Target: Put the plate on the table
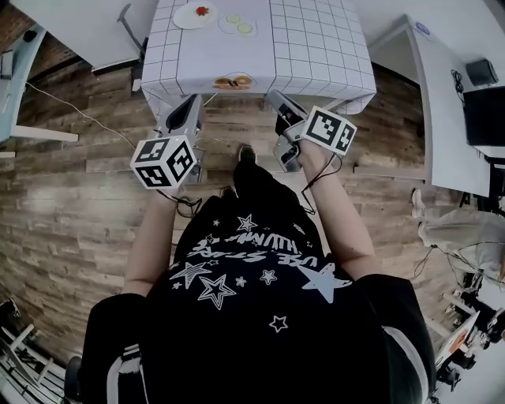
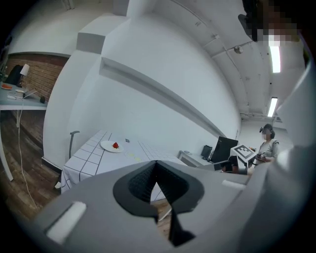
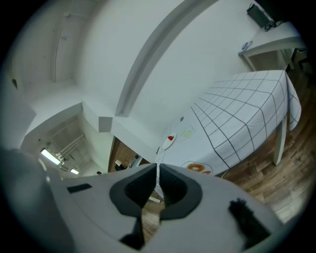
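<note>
in the head view both grippers sat mid-frame, just below the table's (image 1: 316, 47) near edge, over the floor (image 1: 71, 197). the left gripper (image 1: 192, 102) had its jaws pressed together on nothing. the right gripper (image 1: 274, 99) was likewise closed and empty. a white plate (image 1: 194, 15) with a red bit lay at top centre on the table, and an orange-patterned plate (image 1: 233, 81) at its near edge, both apart from the grippers.
</note>
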